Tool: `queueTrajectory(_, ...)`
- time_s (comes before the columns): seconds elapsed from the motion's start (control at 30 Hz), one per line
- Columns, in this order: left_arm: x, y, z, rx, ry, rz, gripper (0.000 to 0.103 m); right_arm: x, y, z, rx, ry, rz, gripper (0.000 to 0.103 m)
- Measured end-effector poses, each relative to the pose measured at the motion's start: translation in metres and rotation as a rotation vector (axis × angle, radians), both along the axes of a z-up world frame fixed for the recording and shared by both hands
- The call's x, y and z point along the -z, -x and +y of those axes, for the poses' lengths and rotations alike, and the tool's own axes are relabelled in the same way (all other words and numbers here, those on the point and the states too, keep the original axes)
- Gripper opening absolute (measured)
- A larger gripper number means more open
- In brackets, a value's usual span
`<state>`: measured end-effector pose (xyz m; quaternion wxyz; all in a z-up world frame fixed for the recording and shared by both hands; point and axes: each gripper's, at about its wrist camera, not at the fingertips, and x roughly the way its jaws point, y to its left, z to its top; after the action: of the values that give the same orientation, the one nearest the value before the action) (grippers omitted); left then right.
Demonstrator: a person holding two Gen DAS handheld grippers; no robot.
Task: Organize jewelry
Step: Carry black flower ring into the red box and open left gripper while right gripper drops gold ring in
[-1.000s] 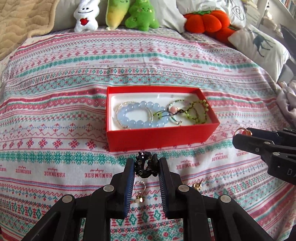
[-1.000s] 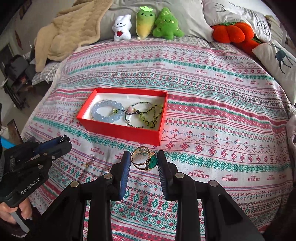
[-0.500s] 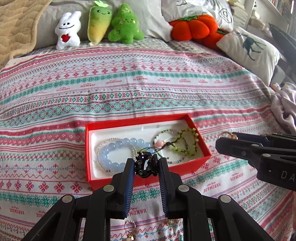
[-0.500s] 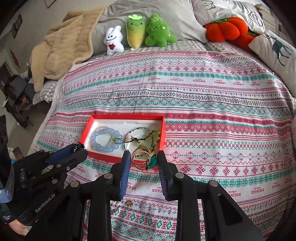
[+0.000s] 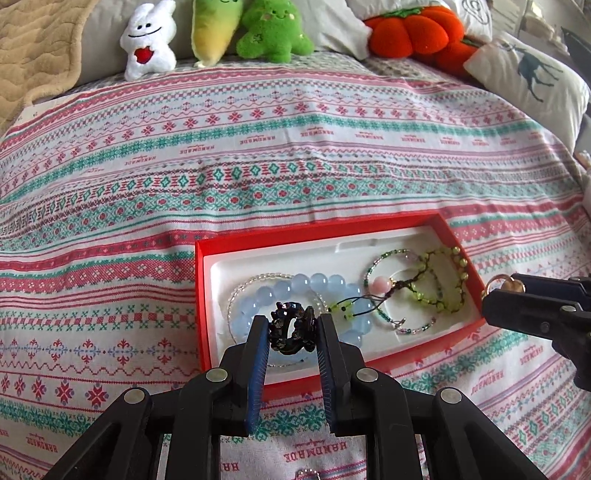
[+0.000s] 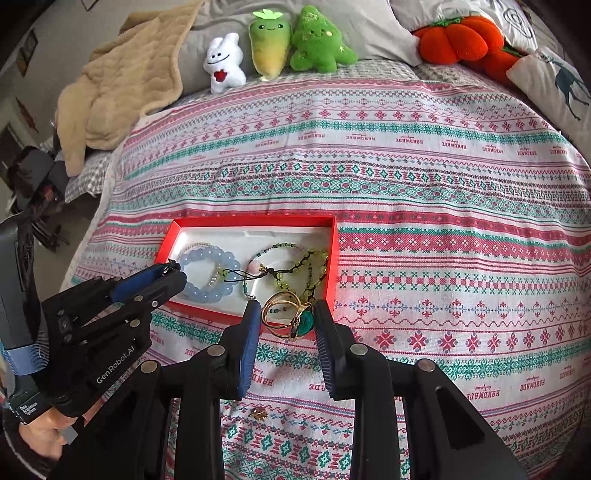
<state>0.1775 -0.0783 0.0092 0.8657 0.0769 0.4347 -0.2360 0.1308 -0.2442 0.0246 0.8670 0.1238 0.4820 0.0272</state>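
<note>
A red box [image 5: 201, 295] with a white insert lies on the patterned bedspread. It holds a pale blue bead bracelet [image 5: 321, 284], a green bead bracelet [image 5: 439, 299] and a thin beaded chain. My left gripper [image 5: 291, 326] is shut on a black ornate ring [image 5: 288, 330], which hangs over the box's near left part above the blue bracelet. My right gripper [image 6: 284, 317] is shut on a gold ring with a green stone [image 6: 291, 317], over the box's near right corner [image 6: 330, 295]. Each gripper shows in the other's view: right [image 5: 498, 291], left [image 6: 173, 271].
A small gold piece [image 6: 258, 413] lies on the bedspread below my right gripper. Another small ring [image 5: 306, 474] lies under my left gripper. Plush toys [image 6: 269, 44], an orange pumpkin cushion [image 6: 461, 35], a beige blanket [image 6: 125, 85] and a deer pillow [image 5: 532, 74] line the far side.
Both grippers have moved forward from the bedspread in front of the box to over its near edge, each still holding its ring. The loose pieces on the bedspread have dropped behind.
</note>
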Motion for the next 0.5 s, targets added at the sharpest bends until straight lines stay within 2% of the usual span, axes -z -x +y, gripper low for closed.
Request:
queueTrajectory(0.1,0.0,0.001,0.001,0.001,-0.004,-0.005,0.022,0.001,-0.002,0.001,-0.003,0.002,-0.004,0.031)
queueTrajectory(0.23,-0.005,0.004,0.003,-0.001,-0.006,-0.021,0.036,0.0,-0.004,0.001,-0.001,0.002,-0.01,0.031)
queueTrajectory(0.43,-0.015,0.017,0.011,-0.003,-0.011,-0.046,0.049,0.001,-0.008,0.0,0.008,0.003,-0.015,0.031)
queueTrajectory(0.5,-0.016,0.021,0.015,-0.011,-0.013,-0.045,0.05,0.002,-0.009,0.001,0.011,0.003,-0.011,0.031)
